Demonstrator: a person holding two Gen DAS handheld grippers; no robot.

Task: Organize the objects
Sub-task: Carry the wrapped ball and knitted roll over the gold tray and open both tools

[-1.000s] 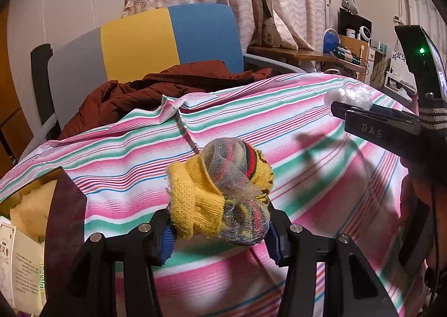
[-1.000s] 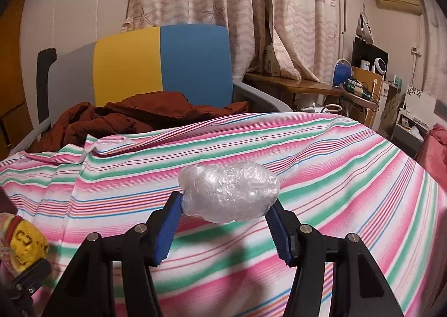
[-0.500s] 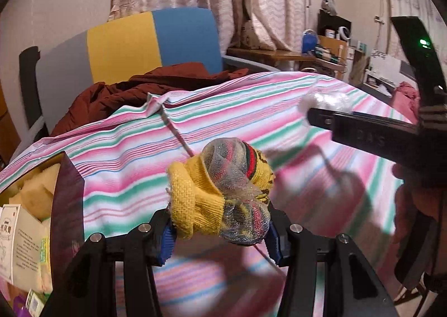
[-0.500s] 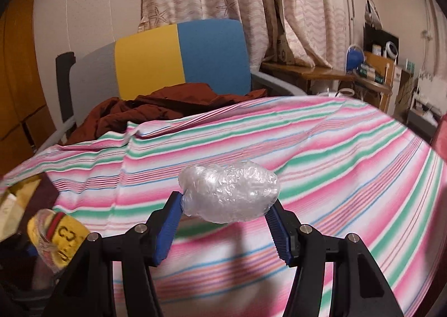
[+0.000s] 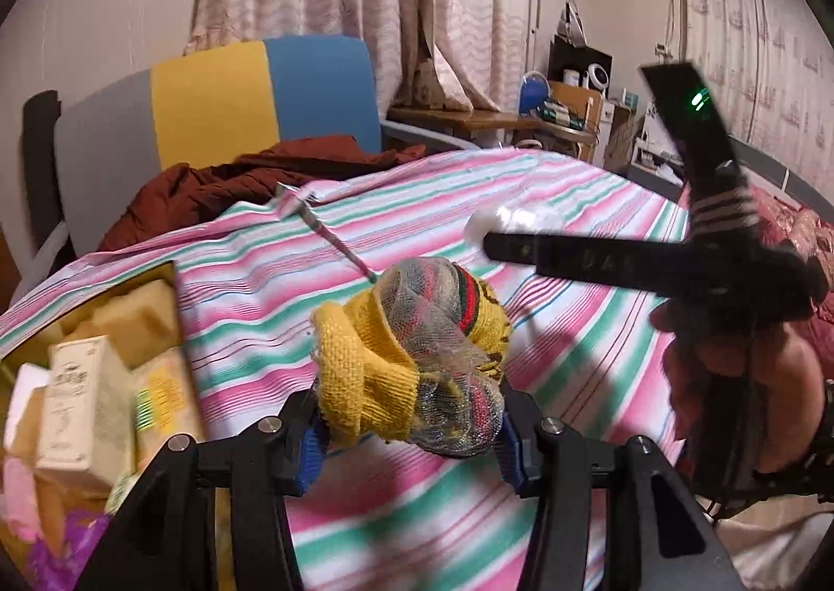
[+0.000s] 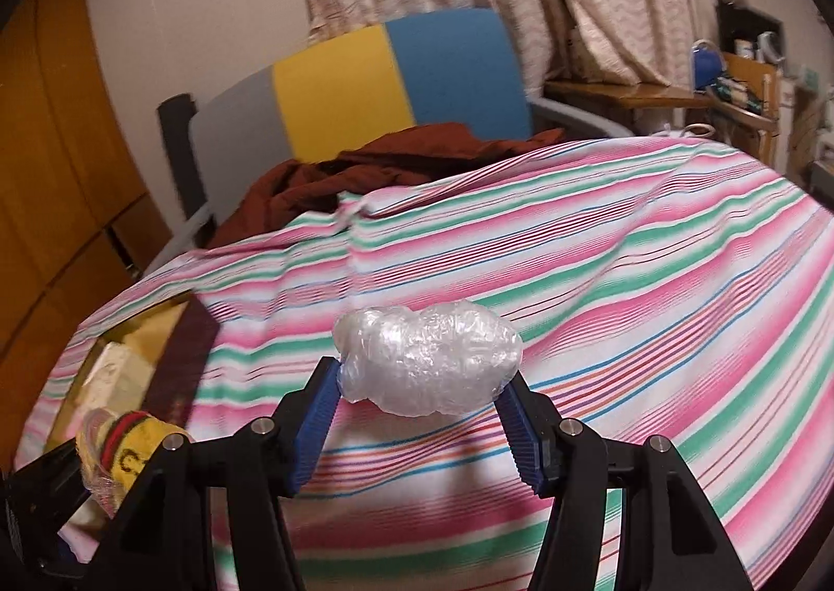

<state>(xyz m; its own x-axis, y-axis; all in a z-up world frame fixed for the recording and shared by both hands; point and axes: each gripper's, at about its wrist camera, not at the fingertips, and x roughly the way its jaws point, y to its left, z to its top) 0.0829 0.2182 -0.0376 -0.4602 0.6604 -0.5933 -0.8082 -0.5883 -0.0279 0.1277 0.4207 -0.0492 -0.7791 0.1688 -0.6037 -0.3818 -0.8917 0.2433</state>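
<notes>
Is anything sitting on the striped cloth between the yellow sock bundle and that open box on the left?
Nothing visible. The left gripper holds the sock bundle above the striped cloth, and only bare cloth lies between it and the box.

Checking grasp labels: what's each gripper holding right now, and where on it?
Left gripper clamps a yellow knit sock bundle in mesh by its lower sides. Right gripper pinches a crumpled clear plastic wad at its two ends.

right claw (image 6: 417,414) clamping plastic wad (image 6: 428,362), striped sheet (image 6: 651,278)
</notes>
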